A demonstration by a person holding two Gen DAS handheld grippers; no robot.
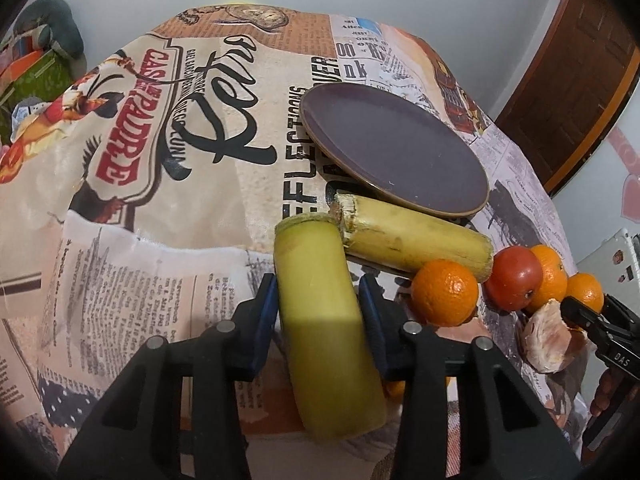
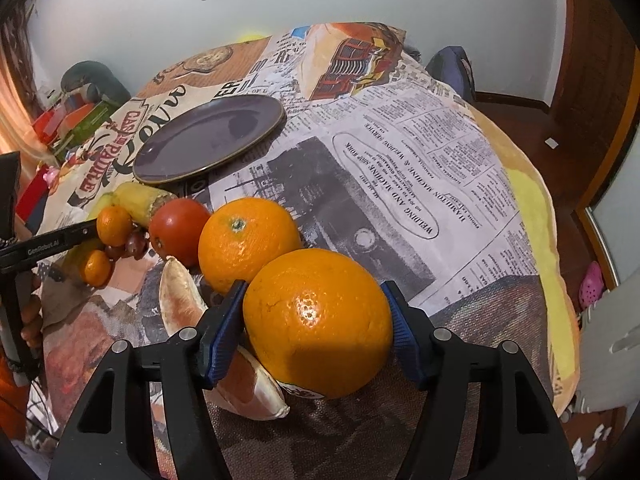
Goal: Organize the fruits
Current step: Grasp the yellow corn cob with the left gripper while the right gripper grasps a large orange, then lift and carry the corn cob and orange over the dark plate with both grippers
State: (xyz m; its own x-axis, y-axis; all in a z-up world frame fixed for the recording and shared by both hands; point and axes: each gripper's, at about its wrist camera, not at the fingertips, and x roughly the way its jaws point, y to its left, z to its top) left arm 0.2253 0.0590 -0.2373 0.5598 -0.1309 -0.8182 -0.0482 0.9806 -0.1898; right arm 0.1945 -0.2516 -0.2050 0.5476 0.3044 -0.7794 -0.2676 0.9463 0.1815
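Note:
In the left wrist view my left gripper (image 1: 318,298) is shut on a yellow-green sugarcane piece (image 1: 324,320), held above the table. A second sugarcane piece (image 1: 412,240) lies beside the dark purple plate (image 1: 396,148). A small orange (image 1: 446,293), a tomato (image 1: 514,278) and a peeled citrus segment (image 1: 548,338) lie to the right. In the right wrist view my right gripper (image 2: 316,320) is shut on a large orange (image 2: 318,322). Another orange (image 2: 248,240), the tomato (image 2: 178,228), the segment (image 2: 236,368) and the plate (image 2: 208,138) lie beyond.
A round table with a newspaper-print cloth (image 2: 420,168) holds everything. Small tangerines (image 2: 114,226) and dark grapes (image 2: 134,244) sit at the left of the pile. Boxes and clutter (image 2: 68,120) lie past the table's far left edge. A wooden door (image 1: 580,80) stands at the right.

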